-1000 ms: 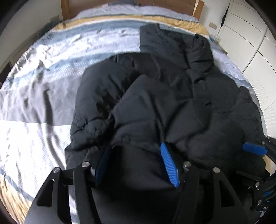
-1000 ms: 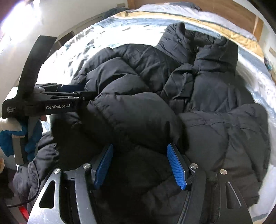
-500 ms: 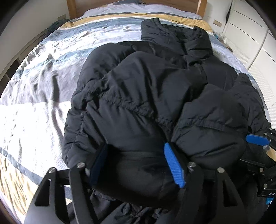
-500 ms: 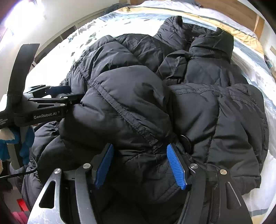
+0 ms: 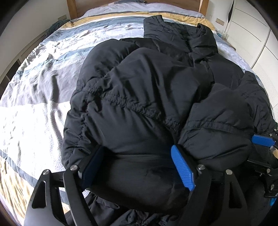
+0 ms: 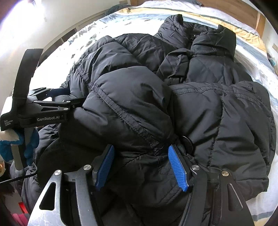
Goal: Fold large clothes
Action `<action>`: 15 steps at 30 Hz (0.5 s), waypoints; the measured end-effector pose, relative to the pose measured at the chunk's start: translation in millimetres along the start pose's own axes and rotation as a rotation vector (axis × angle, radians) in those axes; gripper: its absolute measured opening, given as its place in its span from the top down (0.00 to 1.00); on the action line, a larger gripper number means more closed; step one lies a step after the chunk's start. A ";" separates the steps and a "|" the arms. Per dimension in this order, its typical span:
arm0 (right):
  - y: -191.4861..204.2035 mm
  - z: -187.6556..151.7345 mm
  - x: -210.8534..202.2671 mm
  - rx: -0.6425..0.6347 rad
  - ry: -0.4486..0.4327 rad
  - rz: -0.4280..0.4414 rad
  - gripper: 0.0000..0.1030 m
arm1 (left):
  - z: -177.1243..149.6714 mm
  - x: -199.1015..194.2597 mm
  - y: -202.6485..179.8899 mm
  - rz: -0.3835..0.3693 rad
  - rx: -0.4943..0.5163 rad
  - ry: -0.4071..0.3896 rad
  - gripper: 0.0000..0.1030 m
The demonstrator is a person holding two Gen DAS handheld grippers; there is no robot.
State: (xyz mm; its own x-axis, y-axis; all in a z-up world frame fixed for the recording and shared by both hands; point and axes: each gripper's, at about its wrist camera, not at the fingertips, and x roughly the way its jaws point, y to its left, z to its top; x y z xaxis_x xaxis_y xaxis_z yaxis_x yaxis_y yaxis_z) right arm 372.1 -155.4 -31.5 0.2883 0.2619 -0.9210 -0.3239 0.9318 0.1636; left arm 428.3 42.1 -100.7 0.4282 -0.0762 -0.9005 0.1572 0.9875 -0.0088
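Observation:
A large black puffer jacket (image 5: 147,90) lies on the bed, its collar toward the headboard and its lower part folded up over the body. My left gripper (image 5: 137,163) has thick jacket fabric bunched between its blue pads near the hem. My right gripper (image 6: 141,165) likewise holds a bunch of the jacket (image 6: 173,97) between its pads. In the right wrist view the left gripper (image 6: 52,97) shows at the left side of the jacket. In the left wrist view the right gripper (image 5: 262,140) shows at the right edge.
The bed (image 5: 43,83) has a striped blue, white and tan cover. A wooden headboard (image 5: 139,3) stands at the far end. White cupboard doors (image 5: 257,34) line the right side. A pale wall (image 6: 43,26) runs along the left.
Both grippers have carried the jacket's lower part forward toward the collar, so the folded layer now covers more of the body. The grip on the fabric is unchanged.

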 end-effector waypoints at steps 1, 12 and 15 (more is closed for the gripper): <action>-0.3 -0.2 -0.1 0.002 -0.002 0.002 0.38 | 0.6 0.6 -0.2 0.001 0.000 0.000 0.22; -6.3 -3.9 -6.6 0.004 -0.013 0.047 0.38 | 3.4 -0.2 4.7 -0.014 -0.011 0.016 0.22; -13.5 -5.4 -16.5 0.005 -0.009 0.068 0.38 | 6.5 -7.5 13.9 -0.045 -0.027 0.038 0.22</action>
State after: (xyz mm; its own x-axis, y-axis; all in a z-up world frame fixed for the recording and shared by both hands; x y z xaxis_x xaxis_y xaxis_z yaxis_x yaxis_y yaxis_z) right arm 366.8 -173.7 -20.4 0.2742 0.3267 -0.9045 -0.3388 0.9130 0.2271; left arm 433.1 55.5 -91.2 0.3874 -0.1155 -0.9147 0.1510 0.9867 -0.0606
